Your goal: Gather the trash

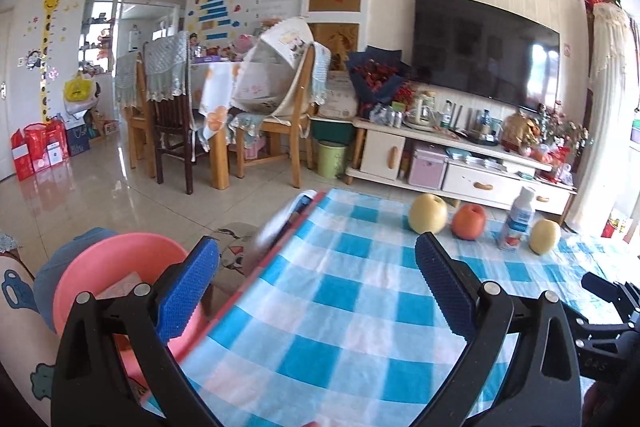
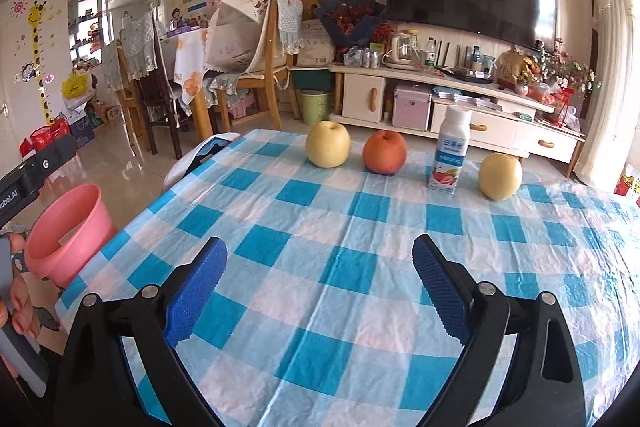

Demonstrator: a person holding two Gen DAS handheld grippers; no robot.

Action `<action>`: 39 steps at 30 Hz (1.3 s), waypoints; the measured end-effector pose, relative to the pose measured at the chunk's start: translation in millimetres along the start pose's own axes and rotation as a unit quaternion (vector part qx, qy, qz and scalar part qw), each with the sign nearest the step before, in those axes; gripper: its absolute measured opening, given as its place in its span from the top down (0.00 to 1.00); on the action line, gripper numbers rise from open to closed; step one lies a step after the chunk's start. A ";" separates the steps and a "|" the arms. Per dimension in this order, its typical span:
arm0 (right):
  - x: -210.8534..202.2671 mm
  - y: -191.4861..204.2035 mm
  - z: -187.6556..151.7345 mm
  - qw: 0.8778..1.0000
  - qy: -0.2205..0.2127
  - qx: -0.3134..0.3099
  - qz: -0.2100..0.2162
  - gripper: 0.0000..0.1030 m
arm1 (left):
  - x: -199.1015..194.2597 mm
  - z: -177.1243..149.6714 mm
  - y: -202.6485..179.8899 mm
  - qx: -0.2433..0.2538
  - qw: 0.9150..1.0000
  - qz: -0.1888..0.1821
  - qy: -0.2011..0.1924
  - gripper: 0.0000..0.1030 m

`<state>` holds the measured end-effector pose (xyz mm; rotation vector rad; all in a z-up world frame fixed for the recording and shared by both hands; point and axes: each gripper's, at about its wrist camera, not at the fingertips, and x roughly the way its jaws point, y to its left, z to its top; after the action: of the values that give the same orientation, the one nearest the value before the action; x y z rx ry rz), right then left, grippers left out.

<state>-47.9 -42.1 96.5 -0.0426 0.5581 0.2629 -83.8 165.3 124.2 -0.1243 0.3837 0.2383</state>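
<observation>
- Left claw (image 1: pixel 318 257) gaped wide, empty, over the worktop's (image 1: pixel 320 307) left edge — pink bin (image 1: pixel 100 267) just left.
- Right claw (image 2: pixel 320 261) wide, empty; bare checked cloth ahead, yogurt bottle (image 2: pixel 450 151) beyond among fruit.
- Only the left view showed paper inside the bin.

a white drink bottle (image 2: pixel 449 153) with a white cap and a blue and red fruit label stands upright near the far edge of the checked table, between a red apple and a yellow one. a pink bin (image 2: pixel 66 233) stands on the floor just beside the table's left edge, mouth open, some paper (image 1: pixel 122 285) lying inside.
</observation>
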 end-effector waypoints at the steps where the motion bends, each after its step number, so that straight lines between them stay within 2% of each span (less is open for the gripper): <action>1: -3.2 -5.2 0.5 1.000 -0.006 0.001 -0.005 0.10 | -1.7 -0.5 -9.0 0.001 1.000 -0.006 0.002 0.04; 10: -34.5 -61.6 6.4 0.997 -0.049 0.031 -0.040 0.10 | -23.1 -2.0 -71.4 0.018 0.999 -0.052 0.002 0.04; 19: -57.0 -112.9 1.5 0.993 -0.075 0.058 -0.074 0.09 | -38.8 -5.5 -135.8 0.050 0.995 -0.082 -0.004 0.04; 28: -74.6 -152.3 -3.6 0.986 -0.097 0.062 -0.123 0.09 | -49.6 -11.1 -185.0 0.073 0.993 -0.088 -0.013 0.04; 39: -83.4 -168.7 -7.1 0.983 -0.110 0.064 -0.130 0.09 | -56.5 -13.7 -222.8 0.095 0.991 -0.093 -0.019 0.04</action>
<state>-76.1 -225.3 129.3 0.0379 0.3442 -0.0244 -83.1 -63.5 150.0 0.0319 0.3528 0.0200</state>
